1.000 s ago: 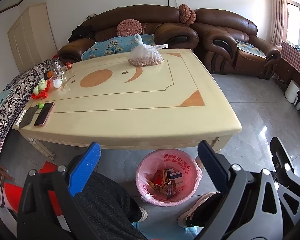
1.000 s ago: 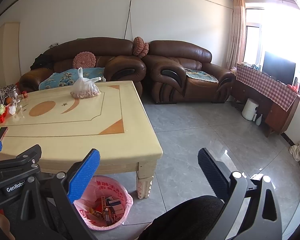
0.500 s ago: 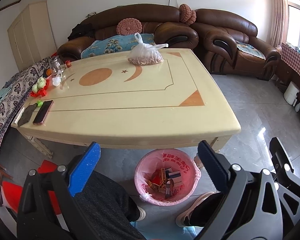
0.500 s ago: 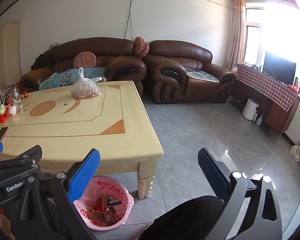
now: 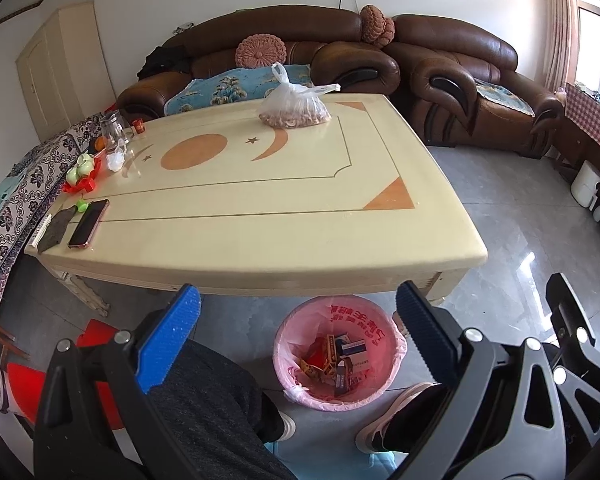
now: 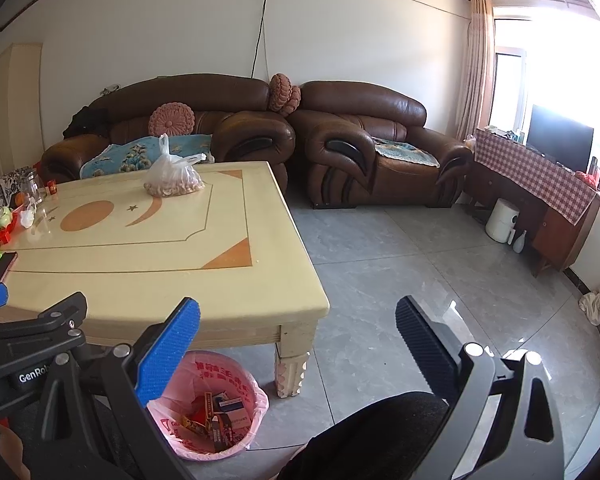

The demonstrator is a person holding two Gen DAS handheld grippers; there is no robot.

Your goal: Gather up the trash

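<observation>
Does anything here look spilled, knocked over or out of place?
Nothing looks spilled or knocked over. The trash sits inside the pink-lined bin under the table; a tied plastic bag rests upright on top. One rag-like heap lies on the floor.

The table (image 5: pixel 260 216) has a smooth, glossy cream top with orange inlay. The sofa (image 5: pixel 284 40) is shiny brown leather. The floor (image 6: pixel 400 264) is polished grey tile that reflects light. A thin pink plastic liner (image 5: pixel 396 344) covers the bin rim, and crumpled clear plastic forms the bag (image 5: pixel 296 104). Gripper pads (image 5: pixel 168 340) look ribbed and matt.
</observation>
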